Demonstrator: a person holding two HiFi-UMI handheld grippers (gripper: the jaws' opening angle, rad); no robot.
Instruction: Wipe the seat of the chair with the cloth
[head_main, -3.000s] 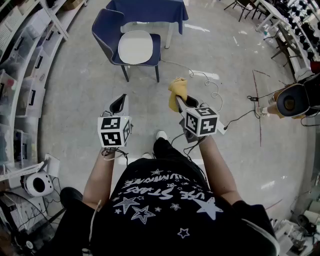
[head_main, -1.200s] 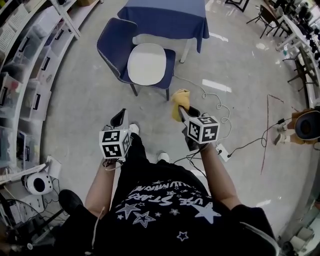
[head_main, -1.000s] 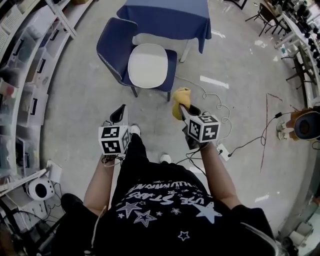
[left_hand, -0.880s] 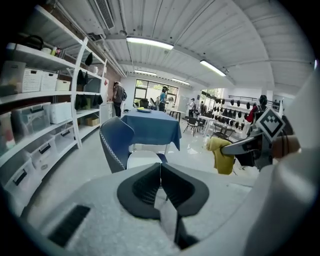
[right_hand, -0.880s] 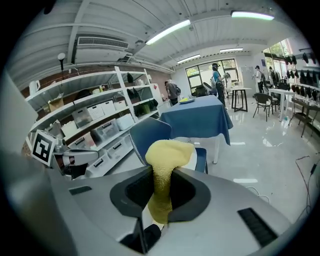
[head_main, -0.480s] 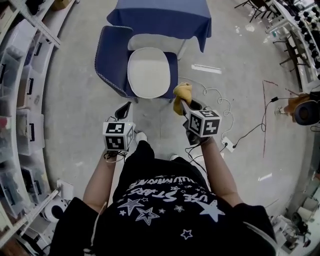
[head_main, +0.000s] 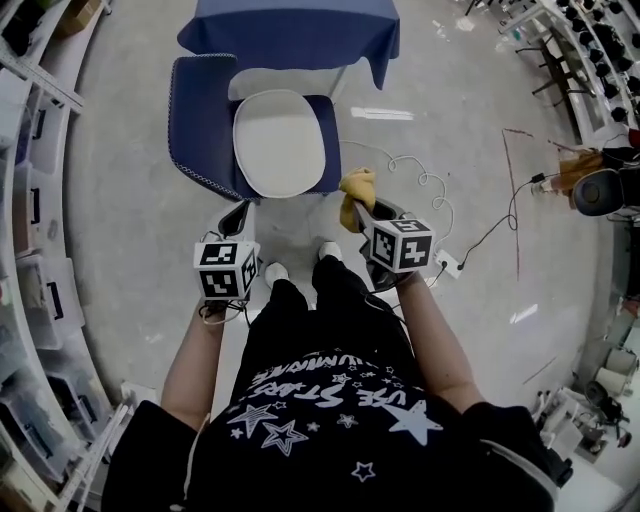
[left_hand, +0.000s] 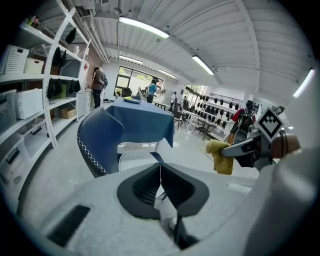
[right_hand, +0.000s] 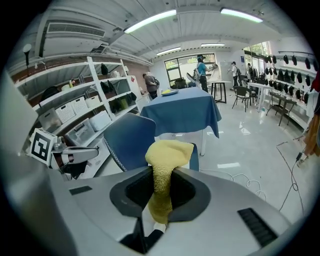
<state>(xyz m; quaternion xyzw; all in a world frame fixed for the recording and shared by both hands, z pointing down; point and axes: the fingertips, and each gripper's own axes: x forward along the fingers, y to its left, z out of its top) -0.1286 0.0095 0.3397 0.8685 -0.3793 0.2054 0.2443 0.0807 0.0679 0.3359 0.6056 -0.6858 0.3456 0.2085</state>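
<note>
Much of what lies under both claws is grey floor (head_main: 130, 200). Beyond the claws stands the desk (head_main: 290, 30), draped in a blue cover. Closer in, just ahead of them, is the blue chair (head_main: 195, 140), its shell back on the left claw's side. Its pale seat (head_main: 275, 140) faces up and is bare, with neither claw over it, so the wiping looks not yet begun.

A white cable (head_main: 420, 180) loops on the floor off the right claw's outer side, a thing to step around.

The yellow cloth (right_hand: 162, 165) is gripped by the right claw (head_main: 358, 208), which is clenched on its middle. A bunched head stands past the jaws and a tail hangs behind them. Held this way, a soft wad leads, probably so that fabric and not hard jaw meets the seat. The cloth hangs near the seat's front corner on the right claw's side, apart from it.

The left claw (left_hand: 160, 175) is clenched on nothing, jaws pressed together. It is carried level beside the right one, likely just kept clear.
</note>
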